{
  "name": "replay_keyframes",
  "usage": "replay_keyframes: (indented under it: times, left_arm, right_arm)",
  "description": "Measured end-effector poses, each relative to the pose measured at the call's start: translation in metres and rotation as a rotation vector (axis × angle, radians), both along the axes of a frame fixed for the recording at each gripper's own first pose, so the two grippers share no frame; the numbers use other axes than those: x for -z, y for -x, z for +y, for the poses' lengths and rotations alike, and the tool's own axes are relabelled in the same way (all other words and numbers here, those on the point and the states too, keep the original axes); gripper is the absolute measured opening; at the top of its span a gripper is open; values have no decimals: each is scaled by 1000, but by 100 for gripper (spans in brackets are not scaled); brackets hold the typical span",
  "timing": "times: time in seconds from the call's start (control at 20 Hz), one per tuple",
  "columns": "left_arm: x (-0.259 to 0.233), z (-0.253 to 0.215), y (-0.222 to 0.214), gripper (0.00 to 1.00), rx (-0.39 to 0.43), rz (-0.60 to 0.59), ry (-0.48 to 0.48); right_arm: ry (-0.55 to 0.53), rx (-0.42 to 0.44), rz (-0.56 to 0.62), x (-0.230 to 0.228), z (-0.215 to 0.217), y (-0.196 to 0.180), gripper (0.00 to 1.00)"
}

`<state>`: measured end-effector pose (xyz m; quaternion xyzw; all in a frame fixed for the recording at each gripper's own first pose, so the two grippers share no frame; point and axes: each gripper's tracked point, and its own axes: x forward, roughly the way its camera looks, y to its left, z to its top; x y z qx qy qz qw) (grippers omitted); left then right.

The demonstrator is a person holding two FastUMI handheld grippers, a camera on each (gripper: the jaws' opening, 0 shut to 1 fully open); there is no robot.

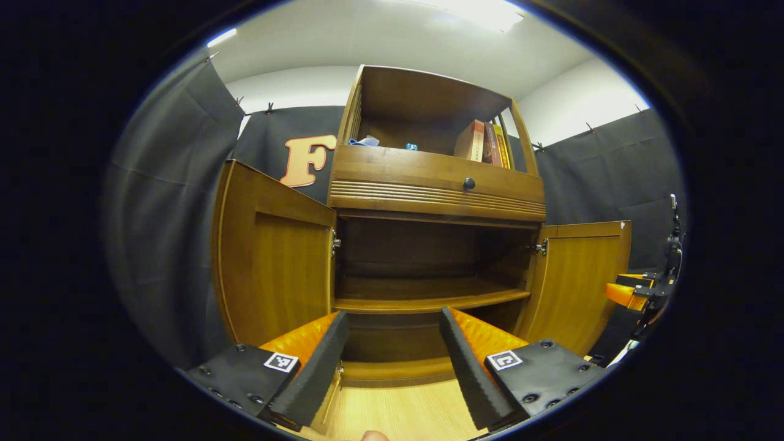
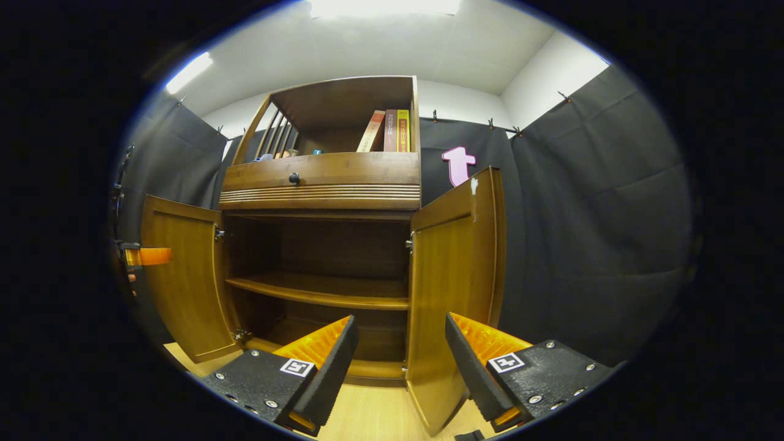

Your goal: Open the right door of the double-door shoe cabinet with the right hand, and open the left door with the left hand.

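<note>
The shoe cabinet (image 1: 436,184) is brown wood, standing upright on a pale wooden floor. Its upper part has an open shelf above a wide drawer front with a small dark round knob (image 1: 468,183) and ribbed grooves along its lower edge. Below, both doors stand swung wide open. The left door (image 1: 275,269) hangs out on its hinges, its panelled inner face showing. The right door (image 2: 456,288) likewise stands out from the body. Between them the lower compartment lies open and dark, with one horizontal shelf board (image 1: 429,300) across it
</note>
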<state>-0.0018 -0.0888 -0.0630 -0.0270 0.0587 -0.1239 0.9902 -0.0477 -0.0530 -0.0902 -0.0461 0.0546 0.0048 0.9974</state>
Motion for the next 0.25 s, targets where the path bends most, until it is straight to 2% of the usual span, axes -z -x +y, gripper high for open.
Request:
replay_keyframes:
  times: [0.15,0.2,0.25]
  left_arm:
    - [5,-1,-10,96,-8,9,16]
    - [6,-1,-11,96,-12,11,18]
    - [7,-1,-14,96,-16,13,18]
  right_arm:
    - [4,7,-1,-8,-5,-2,88]
    - [-5,3,3,-9,-4,-2,99]
    - [-15,-2,5,-9,-3,-3,99]
